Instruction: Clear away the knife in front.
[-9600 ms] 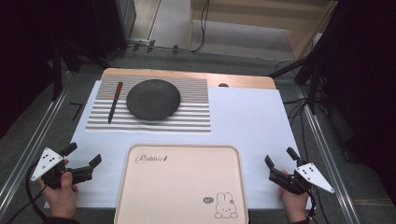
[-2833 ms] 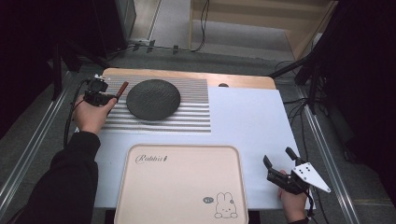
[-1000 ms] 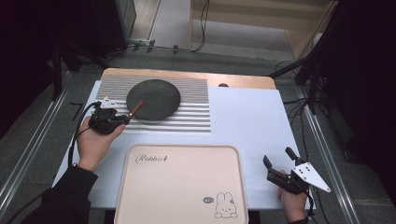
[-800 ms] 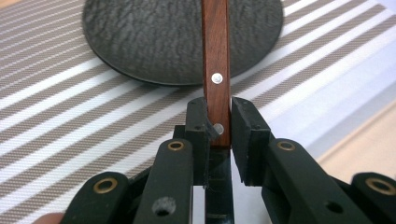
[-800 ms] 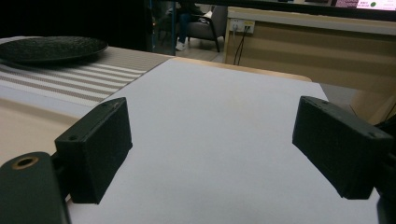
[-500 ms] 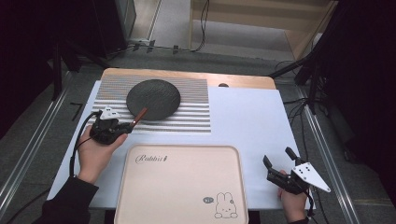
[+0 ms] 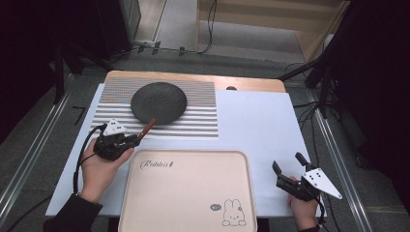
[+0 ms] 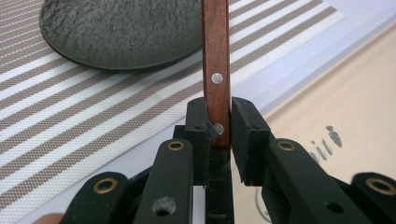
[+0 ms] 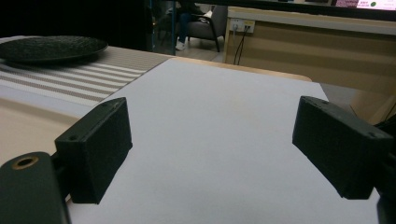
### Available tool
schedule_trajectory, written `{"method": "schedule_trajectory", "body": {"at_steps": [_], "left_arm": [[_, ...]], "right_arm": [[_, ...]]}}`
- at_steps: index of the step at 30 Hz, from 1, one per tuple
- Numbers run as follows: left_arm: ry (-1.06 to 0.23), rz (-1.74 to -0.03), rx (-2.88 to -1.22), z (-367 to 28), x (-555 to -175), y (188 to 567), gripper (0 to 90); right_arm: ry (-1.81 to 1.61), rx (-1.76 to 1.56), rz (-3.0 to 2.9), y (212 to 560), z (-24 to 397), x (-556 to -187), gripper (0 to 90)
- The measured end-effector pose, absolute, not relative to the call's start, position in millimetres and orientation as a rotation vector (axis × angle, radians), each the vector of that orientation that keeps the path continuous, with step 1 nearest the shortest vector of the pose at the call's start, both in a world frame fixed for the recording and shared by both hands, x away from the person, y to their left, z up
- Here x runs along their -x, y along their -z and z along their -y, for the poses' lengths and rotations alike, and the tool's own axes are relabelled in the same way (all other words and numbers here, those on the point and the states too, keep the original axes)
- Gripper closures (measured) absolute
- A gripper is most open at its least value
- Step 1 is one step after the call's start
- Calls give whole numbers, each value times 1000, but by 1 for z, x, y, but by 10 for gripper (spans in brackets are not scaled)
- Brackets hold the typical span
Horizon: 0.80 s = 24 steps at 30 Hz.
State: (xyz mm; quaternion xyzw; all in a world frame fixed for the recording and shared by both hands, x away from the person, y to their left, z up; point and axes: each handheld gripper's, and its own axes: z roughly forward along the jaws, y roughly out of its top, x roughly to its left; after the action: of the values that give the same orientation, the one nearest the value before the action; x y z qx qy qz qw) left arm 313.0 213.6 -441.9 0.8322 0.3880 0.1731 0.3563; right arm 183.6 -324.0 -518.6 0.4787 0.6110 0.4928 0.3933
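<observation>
My left gripper (image 7: 126, 140) is shut on a wooden-handled utensil (image 7: 147, 126) and hovers just past the far left corner of the pink tray (image 7: 188, 193). In the left gripper view the jaws (image 8: 218, 121) pinch the riveted brown handle (image 8: 215, 56), which points towards the dark round plate (image 8: 121, 28); its other end is hidden. The plate (image 7: 158, 102) lies on a striped mat (image 7: 203, 121). At the near right, my right gripper (image 7: 287, 161) rests open on the white table cover, with nothing between its pads (image 9: 219, 140).
The pink tray with a rabbit print (image 7: 232, 212) takes up the near middle of the table. The white cover (image 7: 256, 121) spreads to the right of the mat. Metal rails (image 7: 338, 159) run along both table sides.
My left gripper has carried the utensil from beside the plate's left rim back towards the near side, up to the tray's far left corner. The right gripper has stayed put.
</observation>
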Motion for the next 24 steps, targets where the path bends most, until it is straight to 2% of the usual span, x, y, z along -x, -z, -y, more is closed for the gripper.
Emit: {"method": "schedule_trajectory", "body": {"at_steps": [24], "left_arm": [[-369, -990, -2075, -211, -262, 459, 769]], "right_arm": [[-1253, -1214, -1552, 519, 324, -184, 102]]}}
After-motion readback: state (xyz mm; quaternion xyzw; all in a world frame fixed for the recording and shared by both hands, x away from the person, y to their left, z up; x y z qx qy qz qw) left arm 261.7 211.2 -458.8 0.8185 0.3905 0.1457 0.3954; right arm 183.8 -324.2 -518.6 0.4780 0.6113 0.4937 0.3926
